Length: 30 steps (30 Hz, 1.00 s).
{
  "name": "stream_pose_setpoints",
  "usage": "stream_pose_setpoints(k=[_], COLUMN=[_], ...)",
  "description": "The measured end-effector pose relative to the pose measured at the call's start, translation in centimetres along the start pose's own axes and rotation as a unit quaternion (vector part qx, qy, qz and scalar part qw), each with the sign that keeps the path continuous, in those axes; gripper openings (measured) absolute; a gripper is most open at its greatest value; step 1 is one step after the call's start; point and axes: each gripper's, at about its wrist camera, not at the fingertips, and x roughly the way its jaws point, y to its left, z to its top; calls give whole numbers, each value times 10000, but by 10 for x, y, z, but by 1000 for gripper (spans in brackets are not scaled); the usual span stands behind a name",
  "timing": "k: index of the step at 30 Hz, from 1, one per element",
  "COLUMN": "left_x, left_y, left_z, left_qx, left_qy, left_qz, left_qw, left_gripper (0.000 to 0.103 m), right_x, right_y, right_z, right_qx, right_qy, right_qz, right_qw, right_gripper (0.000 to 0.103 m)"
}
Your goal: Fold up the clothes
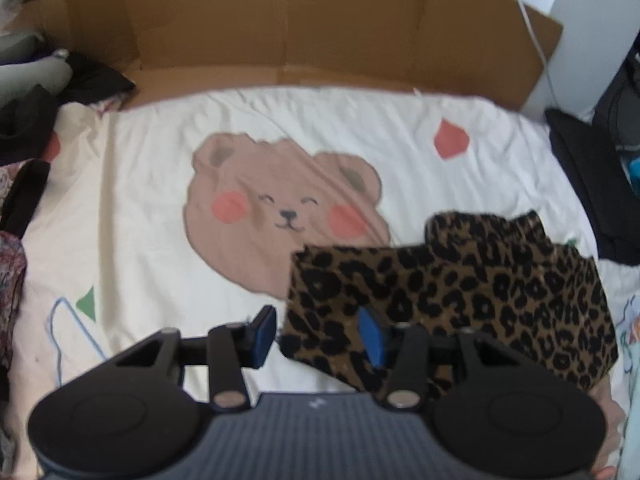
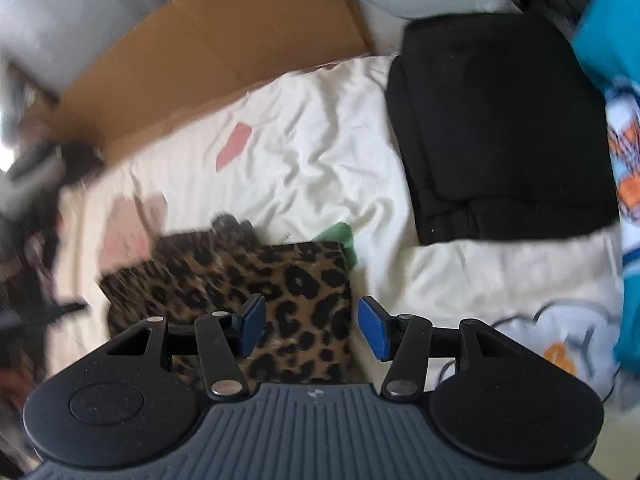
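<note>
The leopard-print garment (image 1: 460, 292) lay folded, soft and light, on the bedsheet (image 1: 160, 184) just beneath both tools; the left gripper (image 1: 318, 338) and right gripper (image 2: 312, 330) stood apart, empty; its near corners looked best to pinch.

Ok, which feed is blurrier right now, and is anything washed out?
Right wrist view: heavy motion smear along the left edge, the leopard garment streaked on its left part, the black folded pile fairly sharp. Left wrist view: only mildly soft, bear print readable, fisheye bending the cardboard edge. No harsh glare; the white sheet looks bright, folds still visible.
</note>
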Motion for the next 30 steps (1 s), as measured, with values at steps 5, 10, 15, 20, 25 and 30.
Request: stream_pose_setpoints(k=[5, 10, 15, 20, 25, 30], left_x=[11, 27, 47, 74, 76, 66], left_y=[11, 18, 20, 27, 33, 32], left_z=[-7, -6, 4, 2, 5, 9], left_qx=[-67, -65, 2, -184, -330, -289], left_qy=[-162, -237, -229, 0, -175, -366], left_qz=[-205, -292, -559, -697, -924, -992], left_qw=[9996, 9993, 9982, 9974, 9950, 9940], left_gripper=[47, 47, 44, 44, 29, 16], right_x=[25, 38, 63, 77, 75, 67], right_y=[1, 6, -11, -12, -8, -6], right_z=[-12, 3, 13, 10, 11, 12], right_qx=[-83, -551, -220, -195, -163, -244], right_qy=[-202, -293, 54, 91, 25, -110], right_qz=[17, -321, -288, -114, 47, 71], right_qw=[9998, 9975, 9993, 9997, 9999, 9996], right_gripper=[58, 58, 58, 58, 25, 4])
